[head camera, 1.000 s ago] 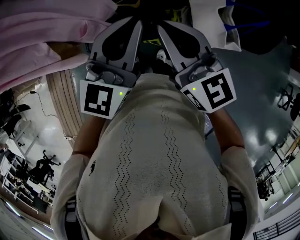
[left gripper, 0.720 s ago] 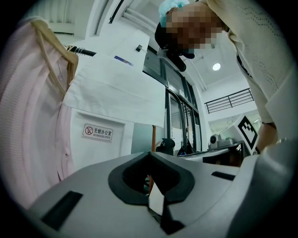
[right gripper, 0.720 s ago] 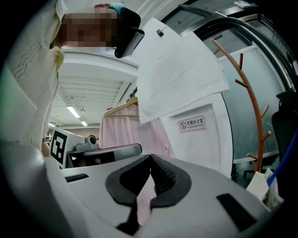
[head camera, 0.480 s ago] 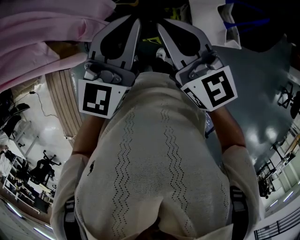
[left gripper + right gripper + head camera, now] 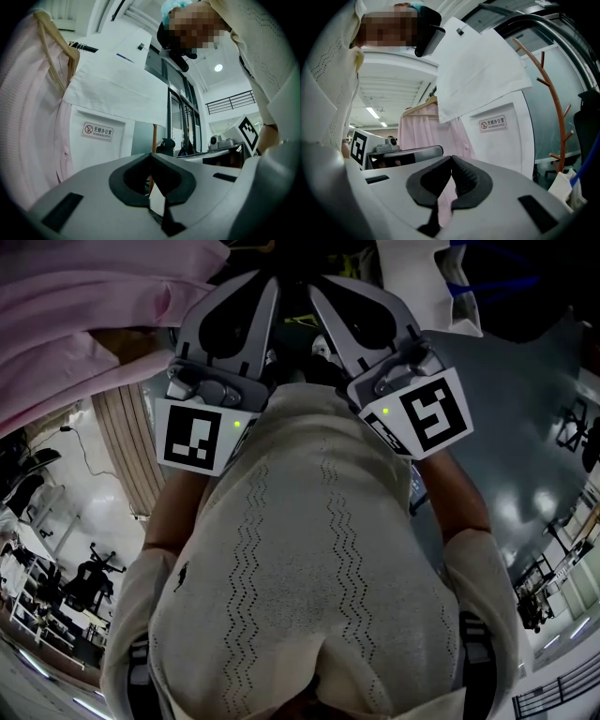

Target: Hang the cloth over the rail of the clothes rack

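Note:
In the head view both grippers are held up close in front of the person's cream knit shirt (image 5: pixel 309 568). My left gripper (image 5: pixel 268 279) and my right gripper (image 5: pixel 317 287) point away, tips close together. Each one's jaws meet at the tips with nothing between them, as the left gripper view (image 5: pixel 150 155) and the right gripper view (image 5: pixel 451 157) show. A white cloth (image 5: pixel 117 84) hangs ahead, also in the right gripper view (image 5: pixel 480 70). A pink garment (image 5: pixel 28 117) hangs on a wooden hanger (image 5: pixel 56 51) beside it, at the head view's upper left (image 5: pixel 84 306).
A white wall panel with a no-smoking sign (image 5: pixel 492 124) stands behind the cloths. A brown coat tree (image 5: pixel 555 108) rises at the right of the right gripper view. Glass doors (image 5: pixel 180 117) lie beyond. The floor far below shows desks and chairs (image 5: pixel 84 577).
Both grippers have shifted only slightly in front of the chest. Nothing was taken hold of or let go.

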Motion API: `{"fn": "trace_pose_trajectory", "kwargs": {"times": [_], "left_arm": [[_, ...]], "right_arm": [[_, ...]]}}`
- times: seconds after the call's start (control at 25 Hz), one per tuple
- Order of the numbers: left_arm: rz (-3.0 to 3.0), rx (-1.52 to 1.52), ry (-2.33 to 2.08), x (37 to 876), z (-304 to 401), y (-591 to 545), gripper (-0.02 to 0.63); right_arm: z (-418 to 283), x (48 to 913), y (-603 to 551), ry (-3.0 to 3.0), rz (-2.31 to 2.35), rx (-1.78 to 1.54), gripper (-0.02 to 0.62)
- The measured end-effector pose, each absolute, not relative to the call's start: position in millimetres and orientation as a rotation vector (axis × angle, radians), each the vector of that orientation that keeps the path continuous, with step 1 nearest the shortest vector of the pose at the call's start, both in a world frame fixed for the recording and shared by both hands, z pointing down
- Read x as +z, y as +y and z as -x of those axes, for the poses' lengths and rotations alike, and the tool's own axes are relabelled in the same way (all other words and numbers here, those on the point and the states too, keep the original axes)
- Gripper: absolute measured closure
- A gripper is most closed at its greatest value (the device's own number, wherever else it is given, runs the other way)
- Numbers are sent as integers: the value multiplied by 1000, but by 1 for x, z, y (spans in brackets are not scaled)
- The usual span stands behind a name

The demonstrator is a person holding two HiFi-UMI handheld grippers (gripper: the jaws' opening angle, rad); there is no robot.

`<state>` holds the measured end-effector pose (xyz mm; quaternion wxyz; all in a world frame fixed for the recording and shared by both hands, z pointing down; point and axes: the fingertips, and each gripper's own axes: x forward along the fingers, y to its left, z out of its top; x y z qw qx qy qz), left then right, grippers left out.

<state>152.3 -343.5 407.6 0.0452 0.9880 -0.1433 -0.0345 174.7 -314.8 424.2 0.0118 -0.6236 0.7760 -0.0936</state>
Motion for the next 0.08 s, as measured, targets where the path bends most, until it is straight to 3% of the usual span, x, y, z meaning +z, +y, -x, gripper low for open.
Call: {"fn": "trace_pose_trajectory", "kwargs": {"times": [0.08], "left_arm": [[-3018, -85, -431, 411, -155, -345, 594]], "right_arm": [[-178, 425, -316, 2419, 1948, -295, 577]]}}
